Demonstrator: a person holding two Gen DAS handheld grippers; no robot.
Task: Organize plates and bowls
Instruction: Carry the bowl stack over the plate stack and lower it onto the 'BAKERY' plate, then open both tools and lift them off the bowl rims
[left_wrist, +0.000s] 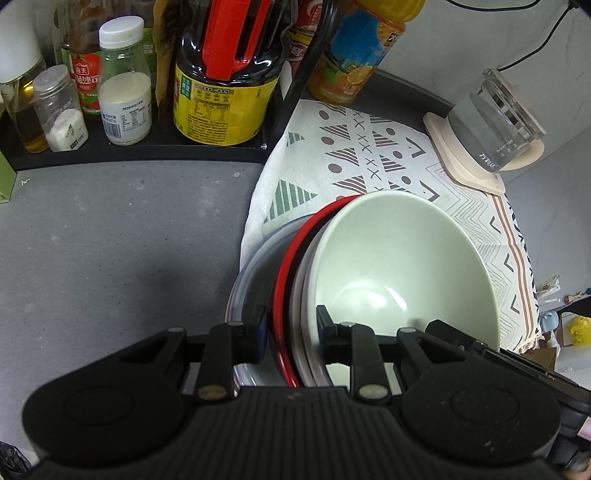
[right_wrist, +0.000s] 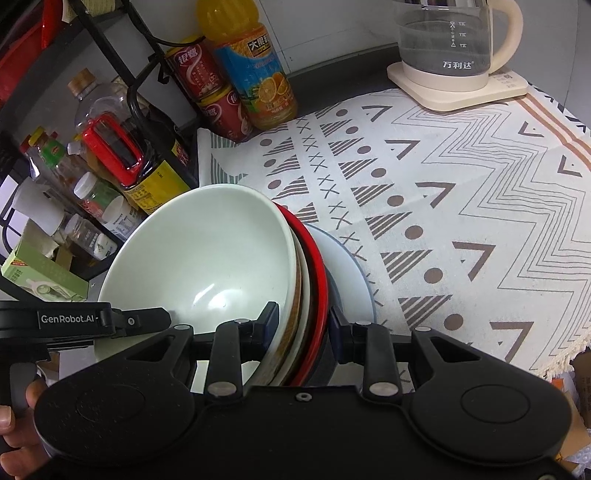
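- Both grippers hold one nested stack of dishes from opposite sides. The stack sits at the edge of the patterned cloth (right_wrist: 461, 206) nearest the bottle rack (left_wrist: 147, 151), partly over the bare grey tabletop (left_wrist: 110, 240).
- Left gripper (left_wrist: 291, 332): clenched across the stack's rims. One finger is outside the red bowl (left_wrist: 284, 273); the other is inside the green bowl (left_wrist: 399, 266).
- Right gripper (right_wrist: 303, 325): clenched on the same rims from the opposite side. One finger is inside the green bowl (right_wrist: 207, 251); the other is outside the red bowl (right_wrist: 317, 269).
- Whether the stack rests on the cloth or is already lifted cannot be told from these views.
- Keep both grips equally firm. If one side slackens, the stack will probably tip toward it.
- Move both hands together and level; the bowls are only nested and can slide against each other.
- Keep clear of the rack and of the kettle (right_wrist: 450, 48) at the far side of the cloth.
- Appearance of the stack, from inside out:
  - a pale green bowl, smooth and glossy, empty;
  - one or two whitish bowls, visible only as rims, one with a brownish band;
  - a red bowl with a dark inner face;
  - a grey-white plate (right_wrist: 351, 273) at the bottom, wider than the bowls.
- The grey plate lies outside each gripper's outer finger, so judge it as not gripped. Do not count on it coming along with the bowls.
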